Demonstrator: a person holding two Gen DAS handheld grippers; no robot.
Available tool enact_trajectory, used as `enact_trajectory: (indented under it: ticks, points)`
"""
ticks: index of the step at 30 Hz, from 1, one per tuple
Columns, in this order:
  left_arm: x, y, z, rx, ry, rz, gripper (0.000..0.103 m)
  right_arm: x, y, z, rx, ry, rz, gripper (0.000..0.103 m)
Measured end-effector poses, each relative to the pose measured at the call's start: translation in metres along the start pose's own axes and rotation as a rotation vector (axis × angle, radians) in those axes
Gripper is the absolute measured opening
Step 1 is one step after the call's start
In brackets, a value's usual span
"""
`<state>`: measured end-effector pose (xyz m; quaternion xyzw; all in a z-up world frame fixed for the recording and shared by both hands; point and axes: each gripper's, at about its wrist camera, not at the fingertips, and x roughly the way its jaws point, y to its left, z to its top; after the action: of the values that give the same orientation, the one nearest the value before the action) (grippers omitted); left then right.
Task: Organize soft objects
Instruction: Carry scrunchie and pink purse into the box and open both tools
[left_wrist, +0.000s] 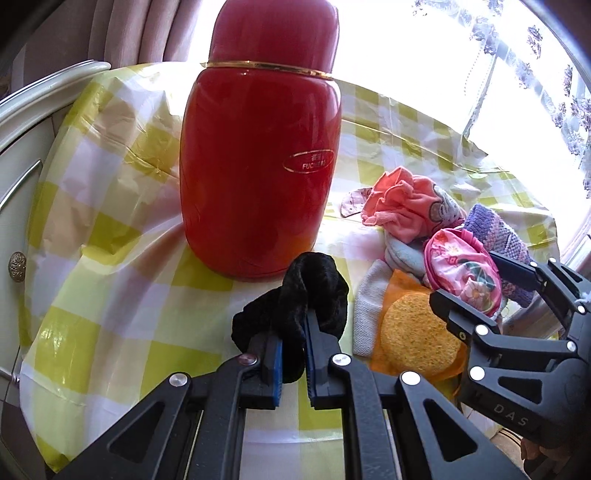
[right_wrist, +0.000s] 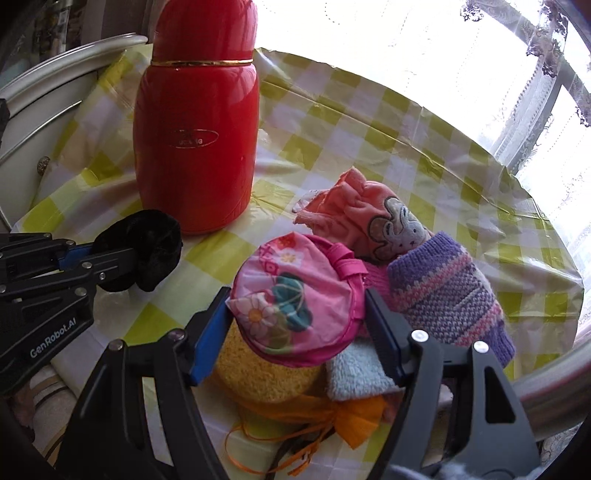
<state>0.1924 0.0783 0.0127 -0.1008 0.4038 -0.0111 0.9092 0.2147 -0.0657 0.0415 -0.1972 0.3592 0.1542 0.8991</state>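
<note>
My left gripper (left_wrist: 293, 332) is shut on a black velvet scrunchie (left_wrist: 314, 291), held in front of the red thermos (left_wrist: 258, 158); the scrunchie also shows in the right wrist view (right_wrist: 147, 247). My right gripper (right_wrist: 295, 314) is open, its jaws on either side of a pink flowered pouch (right_wrist: 295, 299), which lies on a pile of soft things. The pile holds a yellow round sponge (right_wrist: 258, 376), a light blue cloth (right_wrist: 358, 373), a purple knitted piece (right_wrist: 447, 291), a pink cloth with a bunny patch (right_wrist: 369, 214) and an orange mesh bag (right_wrist: 332, 413).
The red thermos (right_wrist: 195, 140) stands at the back left of the round table with a yellow-checked plastic cover (right_wrist: 369, 122). A white cabinet (left_wrist: 22, 147) is on the left. A bright window with lace curtains (left_wrist: 517, 74) is behind.
</note>
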Motion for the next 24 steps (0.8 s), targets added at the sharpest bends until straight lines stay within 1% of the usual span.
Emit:
enact_trajectory:
  ticks: [7, 14, 19, 24]
  points:
    - [-0.031, -0.018, -0.011, -0.011, -0.040, -0.048, 0.010, -0.052, -0.005, -0.017, 0.038, -0.052, 0.036, 0.073]
    - [-0.060, -0.045, -0.025, 0.008, -0.063, -0.126, 0.010, -0.096, -0.019, -0.048, 0.091, -0.053, 0.056, 0.073]
    - [-0.080, -0.071, -0.035, 0.046, -0.069, -0.179, 0.010, -0.120, -0.039, -0.075, 0.133, -0.043, 0.043, 0.073]
    - [-0.097, -0.105, -0.048, 0.099, -0.067, -0.245, 0.010, -0.143, -0.071, -0.107, 0.210, -0.024, 0.010, 0.073]
